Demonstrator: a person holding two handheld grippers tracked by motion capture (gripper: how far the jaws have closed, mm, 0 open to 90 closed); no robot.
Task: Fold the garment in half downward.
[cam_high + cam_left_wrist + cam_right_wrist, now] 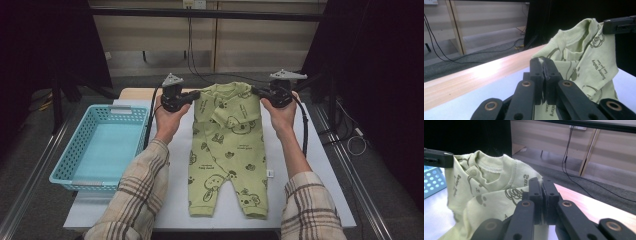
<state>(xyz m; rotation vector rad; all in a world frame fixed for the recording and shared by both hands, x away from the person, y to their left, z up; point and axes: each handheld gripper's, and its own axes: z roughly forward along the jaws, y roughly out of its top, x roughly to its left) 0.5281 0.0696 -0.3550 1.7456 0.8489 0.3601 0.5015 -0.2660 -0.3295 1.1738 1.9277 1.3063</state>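
Note:
A light green baby romper point(227, 150) with dark animal prints lies face up on the white table top point(310, 170), legs toward the person. My left gripper point(197, 94) is shut on the romper's left shoulder, and its jaws point(544, 61) pinch the cloth point(586, 57). My right gripper point(255, 91) is shut on the other shoulder, with the fabric point(489, 192) caught between its jaws point(542, 182). The collar end is lifted a little and stretched between the two grippers. Across the garment, the left gripper view shows the right gripper point(619, 25) and the right gripper view shows the left gripper point(437, 157).
A light blue plastic basket point(67, 160) stands on the table's left side, beside the person's left forearm. A wooden strip point(132, 92) runs along the far edge. Cables lie on the floor beyond, and dark frame posts stand at both sides.

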